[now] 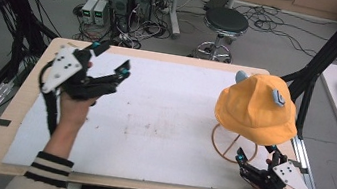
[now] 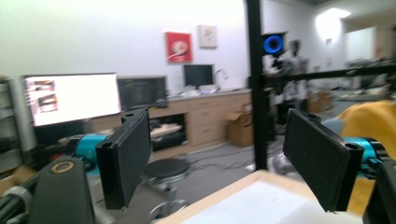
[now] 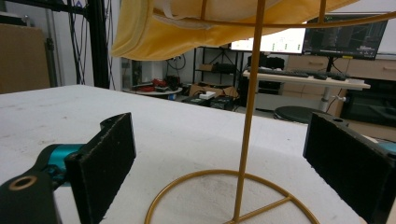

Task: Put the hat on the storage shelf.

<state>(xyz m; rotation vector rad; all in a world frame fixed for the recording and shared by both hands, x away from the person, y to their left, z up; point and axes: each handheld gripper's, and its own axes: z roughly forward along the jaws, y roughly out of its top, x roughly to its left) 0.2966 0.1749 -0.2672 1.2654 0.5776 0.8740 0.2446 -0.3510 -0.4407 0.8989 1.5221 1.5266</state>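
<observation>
Yellow cloth, soft and slightly rumpled, forms the brimmed bucket hat (image 1: pixel 258 108) that sits on a thin gold wire stand (image 1: pixel 233 145) at the right end of the counter (image 1: pixel 152 122). Two small grey-blue ear-like patches poke from the hat's crown. The stand is a slim upright rod rising from a round hoop base crossed by spokes; in the right gripper view the rod (image 3: pixel 248 107) climbs into the hat's pale underside (image 3: pixel 154 32). The counter has a light wooden edge and carries a matte white sheet, faintly scuffed and grainy.

The right tongs (image 1: pixel 258 156) rest low on the counter at the near right corner, just in front of the stand's hoop, pointing at it. Their flat black pads (image 3: pixel 109 158) stand wide apart with nothing pressed between them; the rod and hoop lie beyond the tips.

The left tongs (image 1: pixel 111 60) are raised over the far left corner of the counter, well apart from the hat. Their jaws are spread wide and empty, and their black pads (image 2: pixel 128 154) frame a blurred room with a corner of the counter below.
</observation>
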